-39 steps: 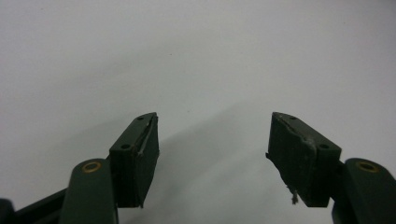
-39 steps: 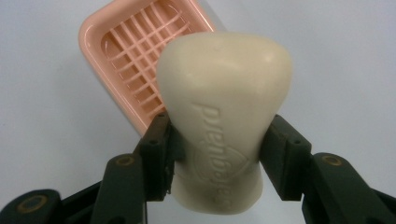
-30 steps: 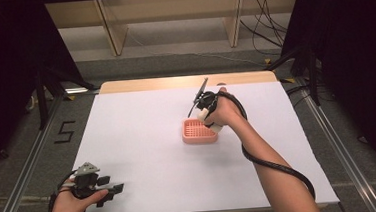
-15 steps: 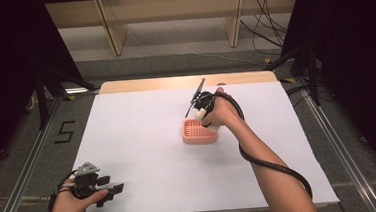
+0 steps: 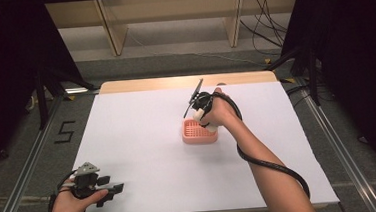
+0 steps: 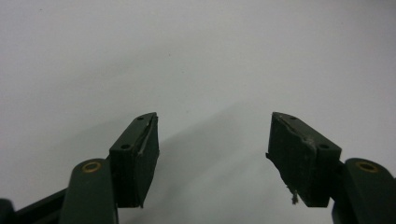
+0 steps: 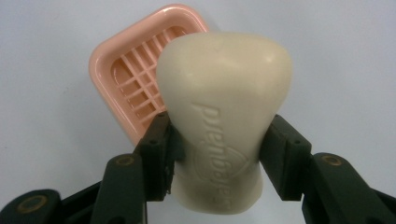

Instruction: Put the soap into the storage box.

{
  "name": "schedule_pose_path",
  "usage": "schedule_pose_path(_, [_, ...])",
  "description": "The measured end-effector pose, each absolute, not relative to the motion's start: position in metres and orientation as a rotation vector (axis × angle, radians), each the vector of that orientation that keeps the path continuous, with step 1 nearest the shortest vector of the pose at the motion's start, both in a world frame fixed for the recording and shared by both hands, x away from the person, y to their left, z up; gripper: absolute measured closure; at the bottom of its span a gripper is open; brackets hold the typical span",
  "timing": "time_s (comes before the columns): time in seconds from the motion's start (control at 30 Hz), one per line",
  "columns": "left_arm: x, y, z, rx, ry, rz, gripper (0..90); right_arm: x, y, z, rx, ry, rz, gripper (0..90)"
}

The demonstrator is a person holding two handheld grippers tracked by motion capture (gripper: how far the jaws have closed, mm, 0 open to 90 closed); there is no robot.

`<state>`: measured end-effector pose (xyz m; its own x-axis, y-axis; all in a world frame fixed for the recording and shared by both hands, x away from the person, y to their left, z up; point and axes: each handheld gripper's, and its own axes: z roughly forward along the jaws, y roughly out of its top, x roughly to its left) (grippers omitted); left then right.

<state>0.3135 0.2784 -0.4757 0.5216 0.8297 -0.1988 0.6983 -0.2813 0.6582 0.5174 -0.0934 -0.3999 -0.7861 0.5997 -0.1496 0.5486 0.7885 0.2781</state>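
Observation:
A cream bar of soap (image 7: 224, 121) with embossed lettering is pinched at its narrow waist between the black jaws of my right gripper (image 7: 217, 149). Below it on the white table lies a pink soap dish (image 7: 135, 79) with a slatted grid floor; the bar hides its right part. From the high view, the right gripper (image 5: 200, 116) hangs over the far edge of the dish (image 5: 198, 134), with the soap (image 5: 197, 115) just above it. My left gripper (image 5: 112, 190) rests near the table's front left corner, its jaws (image 6: 212, 158) wide apart over bare white surface.
The white table top (image 5: 143, 139) has a wooden strip (image 5: 184, 81) along its far edge. Wooden shelf legs and cables stand on the floor behind it. A metal rail (image 5: 25, 167) runs along the left side, and a black cable trails along the right forearm.

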Motion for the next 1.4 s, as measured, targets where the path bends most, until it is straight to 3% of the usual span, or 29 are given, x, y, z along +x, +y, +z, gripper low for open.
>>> schedule_pose_path(1.4, [0.314,0.279,-0.476,2.063,1.228,0.239,33.3,0.520,-0.083,-0.416,0.803,2.791,0.286,50.3])
